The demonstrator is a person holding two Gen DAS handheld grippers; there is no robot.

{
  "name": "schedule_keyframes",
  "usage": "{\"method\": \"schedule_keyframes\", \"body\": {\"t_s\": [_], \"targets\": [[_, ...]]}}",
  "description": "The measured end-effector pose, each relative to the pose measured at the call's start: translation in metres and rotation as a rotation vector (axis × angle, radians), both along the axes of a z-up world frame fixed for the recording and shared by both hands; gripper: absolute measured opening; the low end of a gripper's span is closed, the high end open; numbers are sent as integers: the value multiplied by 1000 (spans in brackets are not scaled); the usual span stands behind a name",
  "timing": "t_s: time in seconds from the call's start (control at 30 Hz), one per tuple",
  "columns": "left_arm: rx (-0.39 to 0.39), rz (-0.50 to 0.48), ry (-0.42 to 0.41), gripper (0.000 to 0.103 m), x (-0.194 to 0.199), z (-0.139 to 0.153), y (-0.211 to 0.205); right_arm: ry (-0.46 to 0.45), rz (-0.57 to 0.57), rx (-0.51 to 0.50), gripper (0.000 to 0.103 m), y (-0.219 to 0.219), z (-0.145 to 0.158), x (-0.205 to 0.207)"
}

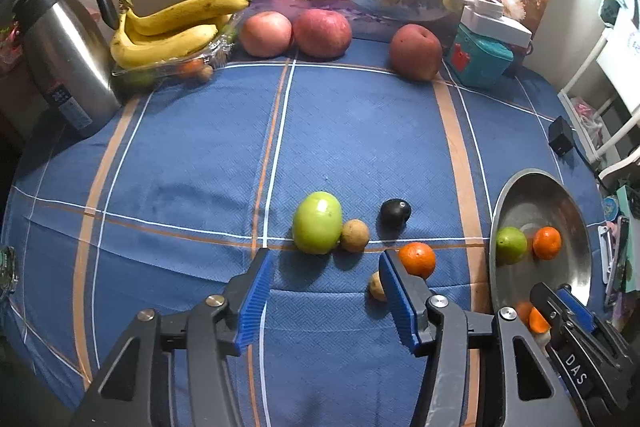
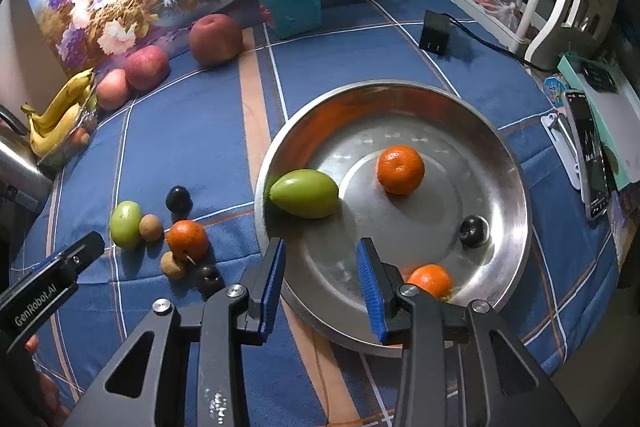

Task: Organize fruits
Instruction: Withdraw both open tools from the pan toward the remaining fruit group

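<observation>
Left wrist view: the left tool (image 1: 326, 267) is hanging over the blue-clothed counter (image 1: 180, 167), jaws standing apart and gripping nothing, with a green fruit (image 1: 317, 222), a brown one (image 1: 354, 235), a dark plum (image 1: 395, 212) and an orange (image 1: 418, 259) lying loose just ahead. The right tool (image 2: 320, 259) is hovering over the near rim of the steel bowl (image 2: 516, 163), jaws fairly narrow and empty; a green fruit (image 2: 304, 193), two oranges (image 2: 400, 169) and a plum (image 2: 474, 231) are sitting inside.
</observation>
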State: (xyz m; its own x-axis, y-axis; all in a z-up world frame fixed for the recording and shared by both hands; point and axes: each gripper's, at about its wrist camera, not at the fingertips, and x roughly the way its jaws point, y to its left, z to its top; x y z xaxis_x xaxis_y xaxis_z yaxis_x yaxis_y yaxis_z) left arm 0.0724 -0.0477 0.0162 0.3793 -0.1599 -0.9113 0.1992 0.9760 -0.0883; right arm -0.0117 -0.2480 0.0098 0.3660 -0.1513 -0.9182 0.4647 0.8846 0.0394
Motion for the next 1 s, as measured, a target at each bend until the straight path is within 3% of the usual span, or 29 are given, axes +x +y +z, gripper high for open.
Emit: {"method": "schedule_keyframes", "body": {"t_s": [0.03, 0.13, 0.2, 0.23, 0.27, 0.6, 0.73, 1.0], "targets": [[0, -2, 1, 62, 0, -1, -1, 2, 0, 1, 38, 0, -1, 0], [5, -9, 2, 82, 1, -4, -3, 10, -3, 2, 38, -1, -3, 1], [7, -7, 4, 93, 2, -6, -3, 20, -6, -1, 49, -1, -6, 2], [4, -3, 7, 95, 3, -7, -3, 26, -9, -4, 63, -1, -8, 3], [4, 1, 8, 96, 3, -8, -2, 28, -9, -5, 67, -1, -9, 3], [41, 29, -3, 103, 6, -13, 3, 33, 0, -9, 73, -1, -12, 2], [59, 27, -13, 103, 5, -14, 2, 3, 16, -2, 95, 0, -12, 2], [62, 47, -50, 103, 9, -9, 6, -37, 25, -12, 96, 1, -9, 2]]}}
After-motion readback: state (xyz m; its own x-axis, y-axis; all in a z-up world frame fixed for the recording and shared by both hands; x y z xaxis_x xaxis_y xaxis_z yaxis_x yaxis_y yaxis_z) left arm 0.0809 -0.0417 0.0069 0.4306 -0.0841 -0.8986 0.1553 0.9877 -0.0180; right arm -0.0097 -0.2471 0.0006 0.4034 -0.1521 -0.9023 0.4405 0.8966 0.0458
